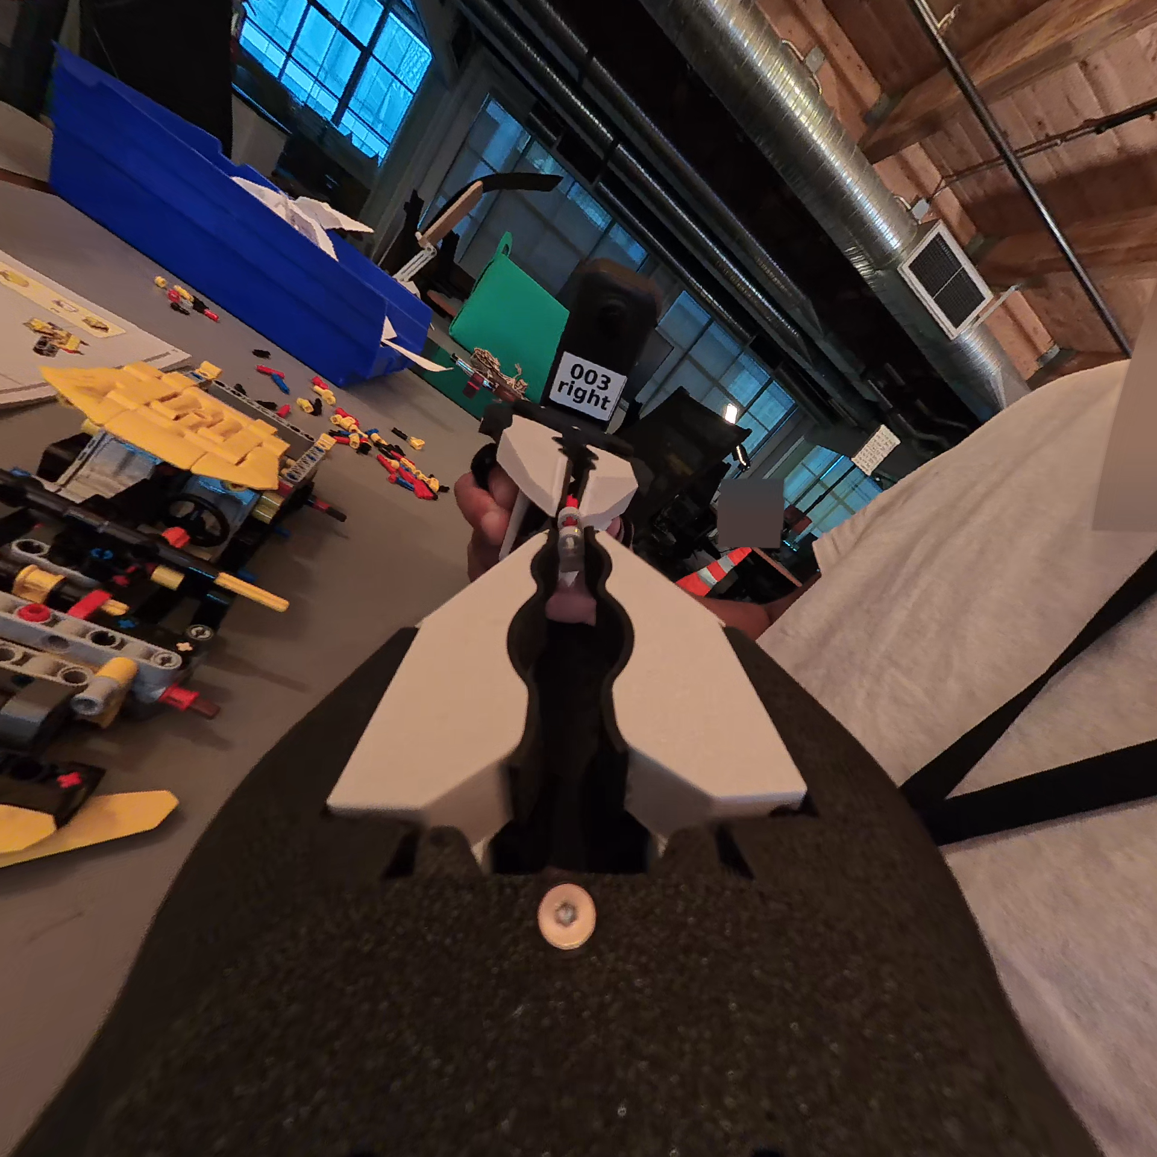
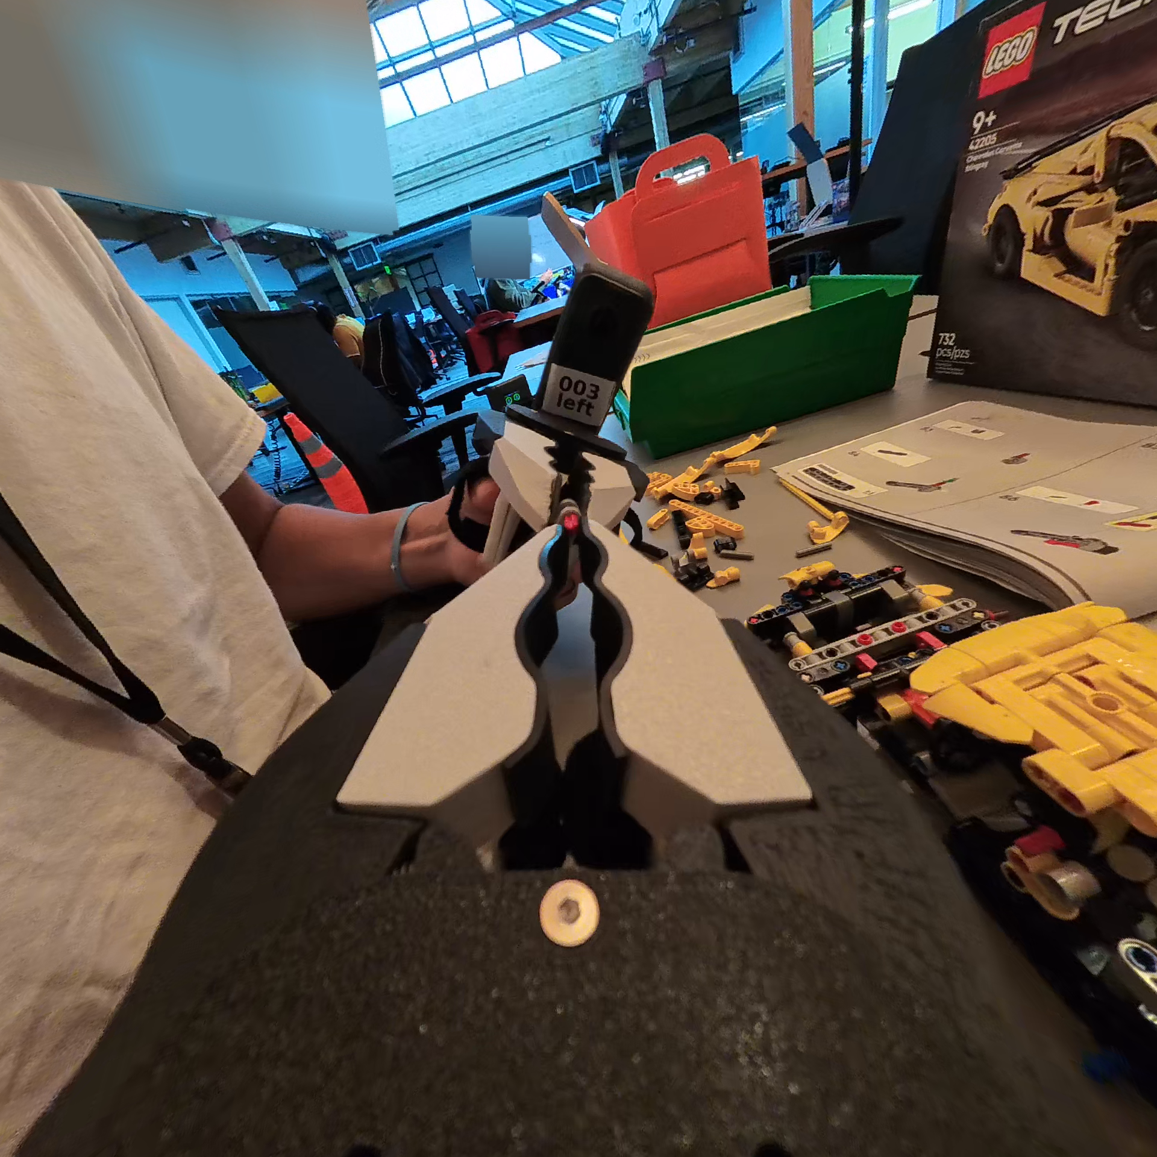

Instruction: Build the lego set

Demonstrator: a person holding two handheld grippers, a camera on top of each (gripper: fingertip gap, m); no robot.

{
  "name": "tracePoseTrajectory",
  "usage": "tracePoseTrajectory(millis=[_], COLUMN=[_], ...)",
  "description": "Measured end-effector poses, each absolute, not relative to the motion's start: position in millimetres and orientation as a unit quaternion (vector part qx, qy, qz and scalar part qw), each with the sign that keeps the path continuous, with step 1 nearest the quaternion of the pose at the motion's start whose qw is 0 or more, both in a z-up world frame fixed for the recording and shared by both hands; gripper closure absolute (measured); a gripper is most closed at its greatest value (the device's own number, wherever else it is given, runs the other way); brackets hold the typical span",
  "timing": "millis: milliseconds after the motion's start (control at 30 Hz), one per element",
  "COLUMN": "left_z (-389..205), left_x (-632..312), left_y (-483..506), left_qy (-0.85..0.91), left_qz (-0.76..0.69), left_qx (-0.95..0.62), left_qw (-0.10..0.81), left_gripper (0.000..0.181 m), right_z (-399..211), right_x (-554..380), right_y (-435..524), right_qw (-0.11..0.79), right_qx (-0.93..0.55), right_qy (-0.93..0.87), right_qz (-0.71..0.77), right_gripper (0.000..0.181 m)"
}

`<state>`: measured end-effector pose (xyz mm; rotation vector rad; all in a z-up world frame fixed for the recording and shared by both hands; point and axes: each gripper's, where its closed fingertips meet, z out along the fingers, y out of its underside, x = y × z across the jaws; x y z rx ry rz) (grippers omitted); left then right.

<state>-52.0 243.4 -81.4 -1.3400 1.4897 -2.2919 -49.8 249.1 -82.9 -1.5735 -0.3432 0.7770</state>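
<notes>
Claws meet tip to tip in the air above the counter (image 1: 388,563), each held in one of the person's hands. The left claw (image 1: 571,551) is pressed in on a small grey connector piece (image 1: 570,543), and the right claw (image 2: 566,532), facing it from the other side, pinches a small red pin (image 2: 570,521) whose end sits right against that grey piece (from where the cameras look, the two parts appear touching, though I cannot tell whether they are seated into each other). Both pairs of white fingers (image 1: 676,676) are closed nearly together, with only the narrow wavy slot between them. Off to the side on the counter rests the half-built lego car (image 2: 876,638): a black and grey frame with red and blue pins showing, and a yellow body panel (image 1: 181,426) lying tilted across its top. Loose yellow, red, blue and black pieces (image 1: 382,438) are scattered on the counter near the car, and another small heap of yellow and black parts (image 2: 695,501) lies closer to the open instruction booklet (image 2: 1002,488). Behind the booklet stands the set's box (image 2: 1052,219), next to a green bin (image 2: 770,369) and an orange bag (image 2: 689,231). A blue bin (image 1: 206,231) with papers in it sits at the counter's far edge. The person's pale shirt (image 2: 94,501) fills one side of the right wrist view.
</notes>
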Motion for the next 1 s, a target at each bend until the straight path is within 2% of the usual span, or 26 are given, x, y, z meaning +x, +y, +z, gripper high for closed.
tracePoseTrajectory(millis=[867, 933, 967, 1000], left_z=[-82, -90, -95, -104], left_x=[-51, -50, -51, -54], left_y=[244, 243, 243, 244], left_qy=[0.485, 0.529, 0.554, 0.585], left_qz=[-0.753, -0.716, -0.695, -0.667], left_qx=[-0.444, -0.445, -0.444, -0.444], left_qw=[0.042, 0.093, 0.115, 0.128], left_gripper=[0.174, 0.168, 0.153, 0.15], right_z=[-84, -91, -97, -107], right_x=[-49, -47, -41, -32], right_y=[250, 248, 248, 249], right_qw=[0.62, 0.598, 0.583, 0.57], right_qx=[-0.689, -0.701, -0.715, -0.737], right_qy=[-0.139, -0.133, -0.123, -0.11], right_qz=[0.349, 0.365, 0.366, 0.347], right_gripper=[0.178, 0.178, 0.178, 0.178])
